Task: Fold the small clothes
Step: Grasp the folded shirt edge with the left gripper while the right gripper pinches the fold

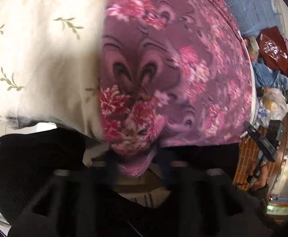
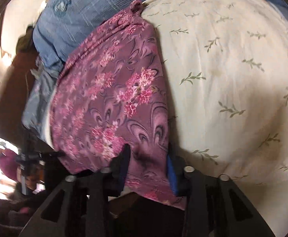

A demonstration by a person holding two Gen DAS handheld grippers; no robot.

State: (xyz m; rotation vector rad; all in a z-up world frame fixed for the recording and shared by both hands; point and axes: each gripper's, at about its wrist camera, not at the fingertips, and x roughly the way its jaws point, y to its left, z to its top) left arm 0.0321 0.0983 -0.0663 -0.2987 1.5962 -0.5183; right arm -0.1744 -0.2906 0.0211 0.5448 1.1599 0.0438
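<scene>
cream bedsheet w/ green sprigs [image 2: 232, 79] covers the bed, biggest thing in both views. blue denim garment [image 2: 80, 13] lies at far end of the sheet, partly under the purple floral cloth [image 2: 112, 102], which lies on the sheet along its edge & hangs a bit over the near side. red bag [image 1: 274, 47] & other clutter sit off the bed at right of the left wrist view, blurred. right gripper [image 2: 147, 164] has its jaws clamped on the near edge of the purple cloth, fabric bunched btwn the pads. left gripper [image 1: 136, 167] is pinched on another near corner of the same cloth, fold gathered btwn its fingers, view blurry there.
</scene>
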